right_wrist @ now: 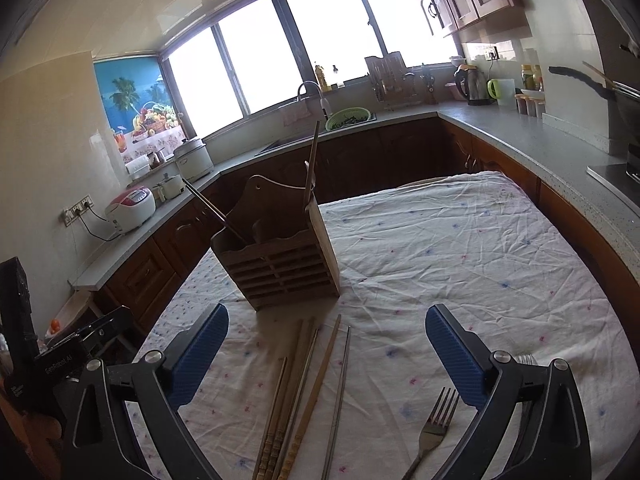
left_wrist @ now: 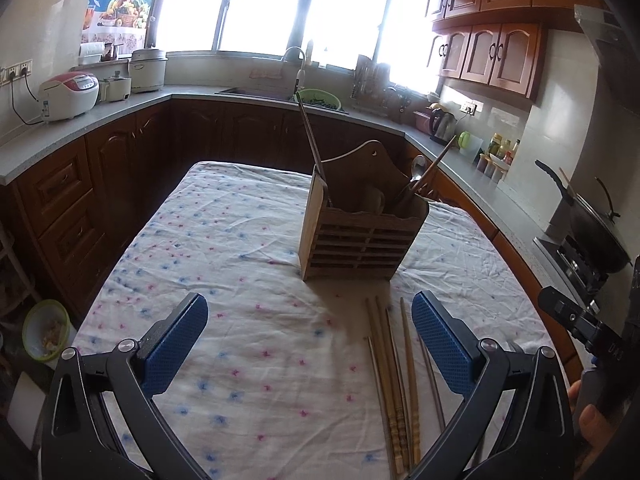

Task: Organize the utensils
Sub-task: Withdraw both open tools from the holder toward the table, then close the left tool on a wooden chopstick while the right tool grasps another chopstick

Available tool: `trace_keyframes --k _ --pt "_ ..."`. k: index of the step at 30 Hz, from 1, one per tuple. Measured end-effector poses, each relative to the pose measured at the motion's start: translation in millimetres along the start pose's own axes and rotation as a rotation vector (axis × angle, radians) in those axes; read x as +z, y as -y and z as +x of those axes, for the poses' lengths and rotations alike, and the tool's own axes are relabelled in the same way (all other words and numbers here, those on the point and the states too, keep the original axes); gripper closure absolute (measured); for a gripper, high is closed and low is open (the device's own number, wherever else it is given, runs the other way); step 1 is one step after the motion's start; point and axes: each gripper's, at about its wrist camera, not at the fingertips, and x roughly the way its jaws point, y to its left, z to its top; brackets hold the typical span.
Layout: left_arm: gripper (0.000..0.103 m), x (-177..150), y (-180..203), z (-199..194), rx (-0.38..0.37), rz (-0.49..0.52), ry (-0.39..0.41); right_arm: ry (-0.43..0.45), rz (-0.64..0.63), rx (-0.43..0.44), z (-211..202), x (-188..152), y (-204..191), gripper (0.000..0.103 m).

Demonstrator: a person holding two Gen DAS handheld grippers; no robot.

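Your left gripper (left_wrist: 310,344) is wide open, with its blue pads (left_wrist: 176,344) far apart and nothing between them. It hangs above the table, which has a white cloth with small pink and blue flowers (left_wrist: 224,240) on it. Your right gripper (right_wrist: 326,360) is wide open too, and it holds nothing.

Close below both grippers lies a bunch of chopsticks (right_wrist: 296,392) flat on the cloth. Most are wooden with carved ends, and they lie side by side, touching or nearly touching. One thin metal chopstick (right_wrist: 340,392) lies just beside them, a little apart. A metal fork (right_wrist: 434,428) lies on the cloth near your right gripper's right finger, with its prongs pointing away from you. A second fork's prongs (right_wrist: 526,359) peek out behind that finger.

Further back on the table stands a wooden utensil holder (left_wrist: 356,232) with slats on its front. It is upright and sits just past the tips of the chopsticks. A long dark stick (left_wrist: 312,148) leans out of its left part. A metal spoon (left_wrist: 418,166) and a wooden handle (left_wrist: 440,156) stick out of its right part.
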Motion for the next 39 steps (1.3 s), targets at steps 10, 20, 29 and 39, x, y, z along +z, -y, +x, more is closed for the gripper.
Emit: trace_keyframes --k 10,20,29,39 --pt "0.0 -17 3 27 0.026 0.022 -0.127 -0.035 -0.023 -0.017 3 -17 2 0.003" --pt "0.0 -16 5 59 0.003 0.029 -0.219 -0.112 0.002 -0.001 30 -22 7 0.003" --pt "0.01 -10 19 104 -0.022 0.067 -0.288 -0.197 0.053 0.021 62 -19 21 0.03" --pt "0.055 -14 62 170 -0.086 0.143 -0.404 -0.296 0.13 0.059 108 -15 38 0.063"
